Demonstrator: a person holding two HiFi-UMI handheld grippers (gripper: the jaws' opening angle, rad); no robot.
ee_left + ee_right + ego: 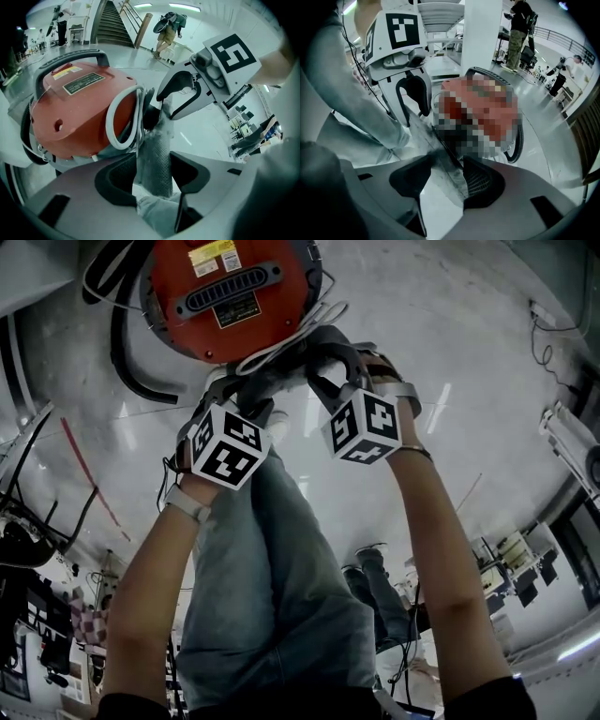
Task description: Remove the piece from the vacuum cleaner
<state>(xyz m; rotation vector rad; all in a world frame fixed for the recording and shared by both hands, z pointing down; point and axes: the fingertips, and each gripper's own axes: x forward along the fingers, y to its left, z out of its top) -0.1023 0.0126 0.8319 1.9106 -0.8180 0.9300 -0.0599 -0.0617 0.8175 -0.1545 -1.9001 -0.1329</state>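
The left tongs (153, 176) clamp the grey mesh-textured flat piece (154, 140), its far end against the round red vacuum cleaner (79, 108), while the right tongs (445, 164) gape around it, so a one-sided pull may twist and jam it.

**Legible Markings: None Confirmed**

The red vacuum cleaner (225, 296) carried a yellow-and-white label (212, 257) and a black label (236, 309) on its housing. The print on both was too small to read. In the left gripper view a dark plate (84, 83) on the housing was likewise illegible. The left cube (228, 446) and right cube (366, 426) bore black-and-white square markers, with no letters or numbers.
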